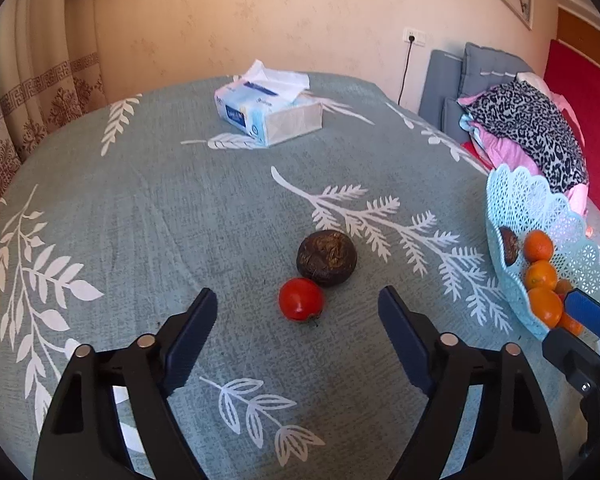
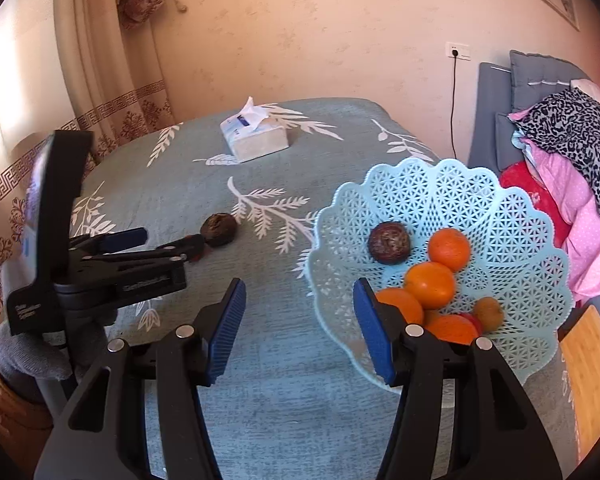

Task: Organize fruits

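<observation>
Beige wall (image 2: pixel 340 32) behind, curtain (image 1: pixel 40 80) at left, clothes pile (image 2: pixel 572 152) at right. Table w/ a teal leaf-print cloth (image 1: pixel 140 220) fills most of both views. Blue lattice basket (image 2: pixel 440 196) sits on the cloth's right side, holding several oranges (image 2: pixel 430 284) and one dark brown fruit (image 2: pixel 390 242); a bit of sth red shows under the oranges, can't tell what. Tissue box (image 1: pixel 268 110) stands at the far end of the table, well apart from the fruit.

Left gripper (image 1: pixel 298 320) is low over the cloth, jaws spread wide, nothing pinched; a red tomato (image 1: pixel 301 299) lies on the cloth between the tips, no contact w/ either pad. Second dark fruit (image 1: pixel 326 257) lies just beyond the tomato, touching it. Right gripper (image 2: pixel 300 320) hangs beside the basket's near-left rim, jaws apart, nothing between them, right finger (image 2: pixel 374 336) overlapping the rim in the right-wrist view.
</observation>
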A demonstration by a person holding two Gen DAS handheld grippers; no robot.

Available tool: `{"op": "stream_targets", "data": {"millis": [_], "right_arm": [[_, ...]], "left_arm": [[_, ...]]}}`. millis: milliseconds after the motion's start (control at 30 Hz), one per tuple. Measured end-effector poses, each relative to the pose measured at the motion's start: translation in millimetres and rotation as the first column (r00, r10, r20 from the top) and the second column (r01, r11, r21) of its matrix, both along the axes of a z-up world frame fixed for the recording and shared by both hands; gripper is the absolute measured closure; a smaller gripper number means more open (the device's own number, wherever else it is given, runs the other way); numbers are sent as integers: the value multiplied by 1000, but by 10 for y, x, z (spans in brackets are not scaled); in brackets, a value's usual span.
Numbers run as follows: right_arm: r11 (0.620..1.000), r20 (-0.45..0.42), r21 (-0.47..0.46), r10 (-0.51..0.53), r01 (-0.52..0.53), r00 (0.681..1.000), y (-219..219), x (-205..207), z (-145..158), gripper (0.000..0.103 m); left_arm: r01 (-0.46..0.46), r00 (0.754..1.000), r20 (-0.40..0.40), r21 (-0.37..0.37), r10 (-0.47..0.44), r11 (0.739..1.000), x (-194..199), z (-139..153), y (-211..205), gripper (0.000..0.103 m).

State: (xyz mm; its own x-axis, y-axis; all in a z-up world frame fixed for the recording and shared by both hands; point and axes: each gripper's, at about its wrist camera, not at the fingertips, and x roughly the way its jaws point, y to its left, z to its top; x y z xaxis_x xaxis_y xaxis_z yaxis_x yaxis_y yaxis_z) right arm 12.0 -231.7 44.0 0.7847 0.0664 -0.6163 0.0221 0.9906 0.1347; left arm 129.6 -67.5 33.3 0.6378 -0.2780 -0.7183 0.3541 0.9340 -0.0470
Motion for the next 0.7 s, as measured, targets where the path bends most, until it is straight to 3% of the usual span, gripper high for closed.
{"op": "stream_targets", "data": {"millis": [200, 267, 433, 700], "right_arm": [[1000, -7, -1, 18, -18, 1000, 55, 21, -22, 45], [1000, -9, -2, 20, -20, 1000, 69, 29, -25, 45], [1000, -10, -8, 30, -30, 999, 122, 51, -23, 45], [997, -8, -38, 62, -63, 998, 286, 158, 19, 45]], "left_arm": [[9, 996, -89, 5, -8, 1000, 190, -189, -28, 44], [9, 996, -86, 0, -9, 1000, 209, -184, -23, 47], [36, 995, -94, -13, -37, 999, 234, -173, -58, 76], [30, 998, -60, -35, -32, 999, 118, -72, 43, 77]]}}
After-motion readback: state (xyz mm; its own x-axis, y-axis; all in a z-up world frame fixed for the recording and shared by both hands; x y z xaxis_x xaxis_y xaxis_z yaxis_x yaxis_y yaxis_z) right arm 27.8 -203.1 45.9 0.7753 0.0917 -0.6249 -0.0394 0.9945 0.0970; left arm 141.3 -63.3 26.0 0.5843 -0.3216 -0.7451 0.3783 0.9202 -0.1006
